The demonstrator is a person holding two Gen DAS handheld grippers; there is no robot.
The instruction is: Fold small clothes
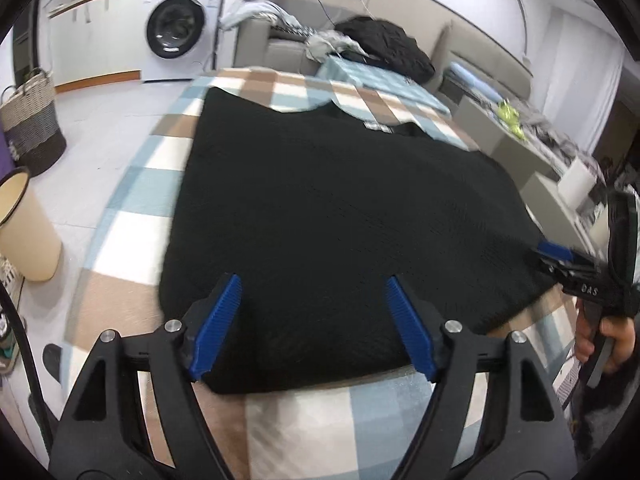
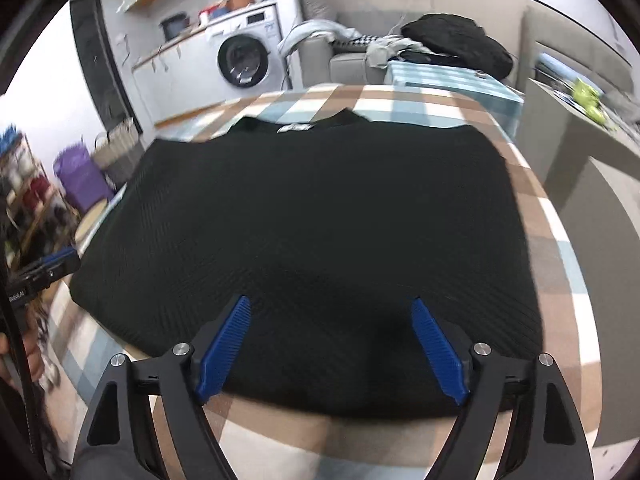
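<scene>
With both the left tool (image 1: pixel 312 284) and the right tool (image 2: pixel 330 304) spread and empty above the black top's (image 1: pixel 320 208) near hem, a shallow pinch could grab only 1 layer and drag the fold crooked across the desk (image 1: pixel 360 416).

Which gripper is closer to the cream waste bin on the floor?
Left. The left gripper hangs open over the black garment's near edge on the side where the cream bin stands; the right gripper is over the opposite side, farther from it.
</scene>
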